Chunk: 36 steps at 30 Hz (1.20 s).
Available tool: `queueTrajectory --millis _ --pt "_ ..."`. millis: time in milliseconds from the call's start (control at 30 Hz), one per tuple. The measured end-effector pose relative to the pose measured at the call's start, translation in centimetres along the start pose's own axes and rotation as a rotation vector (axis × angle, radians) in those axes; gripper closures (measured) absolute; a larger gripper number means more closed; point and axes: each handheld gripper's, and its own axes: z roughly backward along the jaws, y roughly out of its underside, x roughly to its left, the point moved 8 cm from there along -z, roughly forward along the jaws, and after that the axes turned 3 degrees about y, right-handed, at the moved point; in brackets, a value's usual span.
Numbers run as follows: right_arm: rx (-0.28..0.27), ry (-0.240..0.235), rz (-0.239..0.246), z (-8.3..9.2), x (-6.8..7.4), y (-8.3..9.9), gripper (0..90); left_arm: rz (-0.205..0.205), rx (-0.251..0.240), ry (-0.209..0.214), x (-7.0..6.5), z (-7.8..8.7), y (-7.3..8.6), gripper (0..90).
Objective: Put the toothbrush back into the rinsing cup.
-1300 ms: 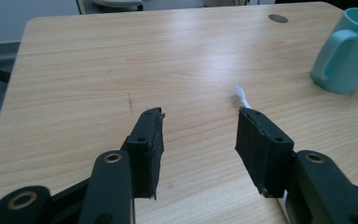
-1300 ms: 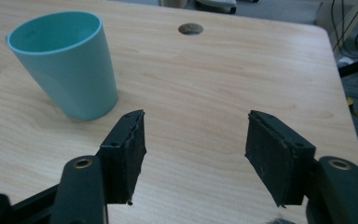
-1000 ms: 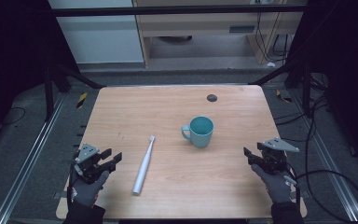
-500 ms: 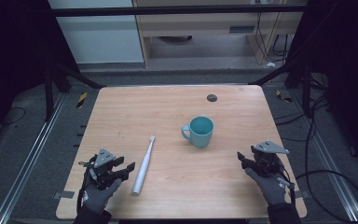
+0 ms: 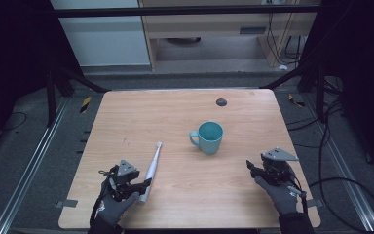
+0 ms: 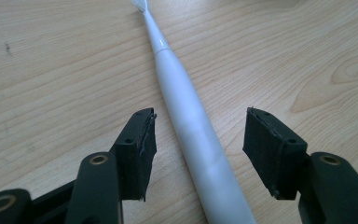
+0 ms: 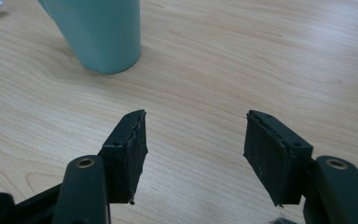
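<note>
My left gripper (image 6: 198, 154) fingers apart astride toothbrush (image 6: 191, 126) | right gripper (image 7: 193, 156) apart, empty | risk: round handle rolls, squirts out on closing

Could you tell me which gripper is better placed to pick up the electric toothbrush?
The left gripper: its open jaws already straddle the electric toothbrush handle lying on the table. The right gripper is open over bare wood near the teal mug.

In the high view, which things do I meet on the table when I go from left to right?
Left gripper → white toothbrush → teal mug → right gripper.
</note>
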Motion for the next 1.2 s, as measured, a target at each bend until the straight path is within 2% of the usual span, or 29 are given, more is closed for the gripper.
queueTrajectory --millis 67,467,800,1000,1200 --pt "0.007 0.000 0.001 -0.1 0.1 0.1 38.9 -0.011 0.020 -0.005 0.0 -0.3 0.2 43.7" --pt "0.023 -0.004 0.004 -0.3 0.2 0.3 38.8 0.000 0.072 -0.006 0.0 -1.4 0.9 48.0" --pt "0.031 -0.007 0.005 -0.4 0.2 0.4 38.6 0.007 0.103 0.006 0.0 -1.8 1.4 53.0" --pt "0.036 -0.009 0.011 -0.5 0.2 0.5 38.5 0.005 0.114 -0.014 0.2 -1.8 1.5 57.8" --pt "0.036 -0.011 0.005 -0.4 0.3 0.5 38.8 0.003 0.127 -0.011 0.5 -1.9 1.7 63.3"
